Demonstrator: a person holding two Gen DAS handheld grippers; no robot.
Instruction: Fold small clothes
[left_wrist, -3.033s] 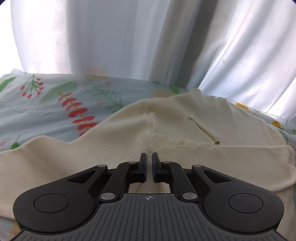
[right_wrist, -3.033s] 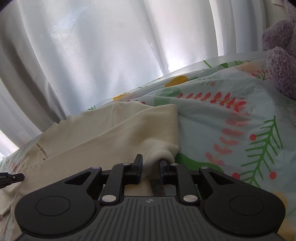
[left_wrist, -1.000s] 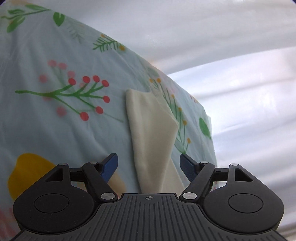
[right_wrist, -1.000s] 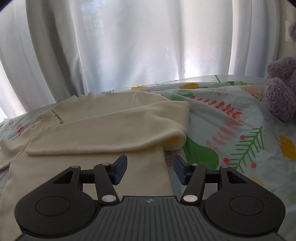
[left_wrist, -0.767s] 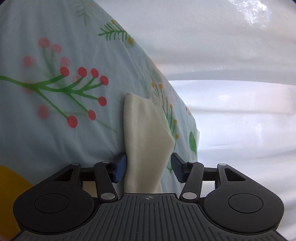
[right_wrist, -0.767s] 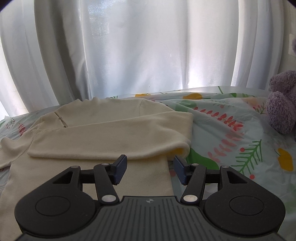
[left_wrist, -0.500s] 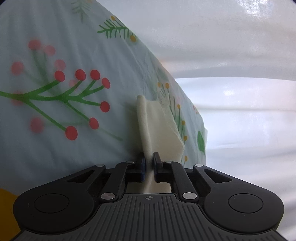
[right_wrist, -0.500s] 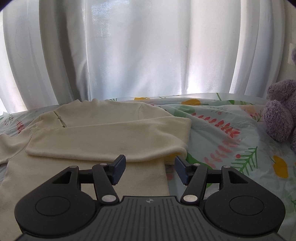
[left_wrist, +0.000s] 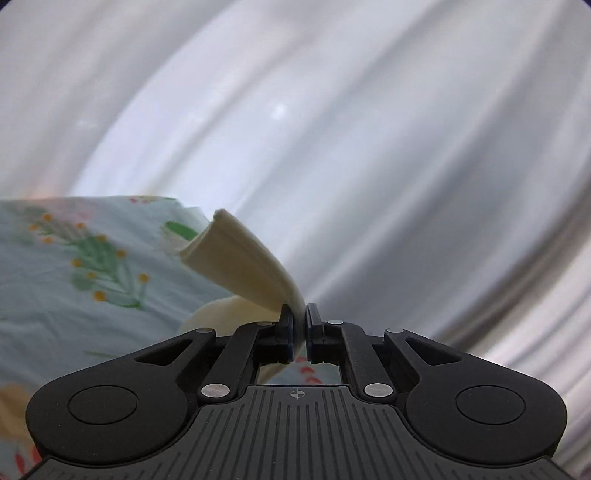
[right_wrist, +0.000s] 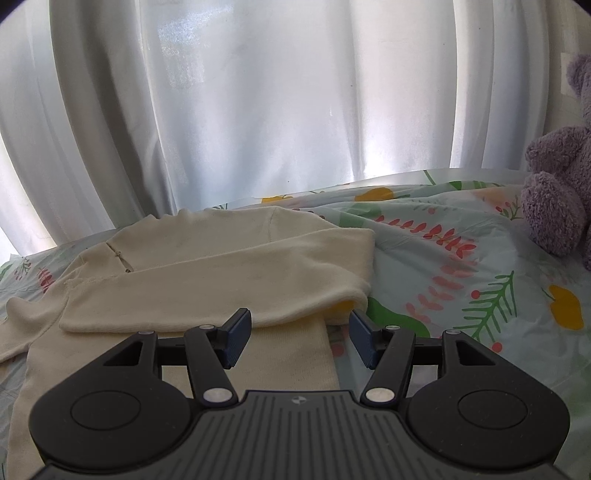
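1 sleeve (left_wrist: 243, 266) is pinched in the left gripper (left_wrist: 299, 334); right gripper (right_wrist: 300, 338) hangs wide, empty, above the sweater (right_wrist: 207, 266). Lay the sleeve flat across, unwrinkled.

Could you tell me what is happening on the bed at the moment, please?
A person with a gripper in each hand is folding a cream sweater on a floral bedsheet. The left gripper has its jaws shut on a sleeve, lifted off the sheet. The right gripper hovers open over the sweater's lower edge. One sleeve already lies folded across the body.
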